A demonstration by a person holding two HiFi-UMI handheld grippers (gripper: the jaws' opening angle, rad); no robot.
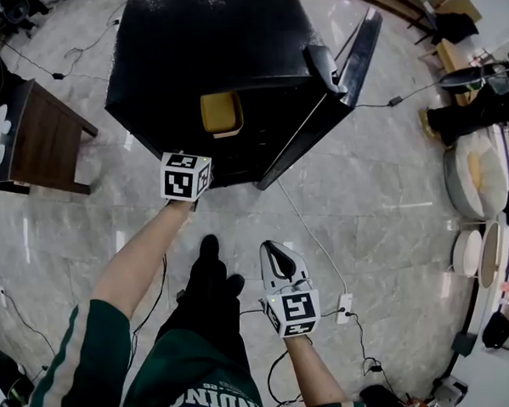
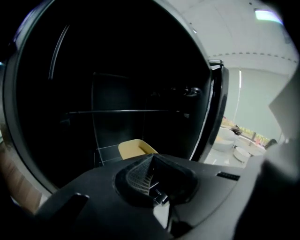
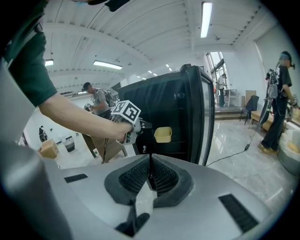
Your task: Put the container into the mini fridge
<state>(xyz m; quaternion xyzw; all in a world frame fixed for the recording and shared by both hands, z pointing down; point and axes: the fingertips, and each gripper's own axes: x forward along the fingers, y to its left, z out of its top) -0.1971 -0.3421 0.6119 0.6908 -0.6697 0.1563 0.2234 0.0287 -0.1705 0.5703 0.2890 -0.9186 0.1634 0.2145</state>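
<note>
Shiny grey marble floor (image 1: pixel 382 200) in a big bright hall, and the person stands right in front of the black mini fridge (image 1: pixel 203 39) with its door (image 1: pixel 349 66) swung wide open to the right. Left gripper (image 1: pixel 185 176) is held up at the mouth of the fridge, jaws pressed fully together with nothing between them, pointing into the dark interior. Right gripper (image 1: pixel 278 255) hangs lower and further back, closer to the person's body, and its jaws are also closed tight on nothing. Yellow container (image 1: pixel 220 113) is already sitting on a shelf inside the fridge, just past the left gripper's tips but clearly not touching them; from the right gripper view you can see it parked upright near the front edge of that shelf. Off to the left of the fridge there's a dark wooden table (image 1: pixel 42 137), and a white power strip (image 1: pixel 344 308) with cables lies on the floor near the right gripper. Couple of other people (image 3: pixel 281 103) are standing around in the background.
</note>
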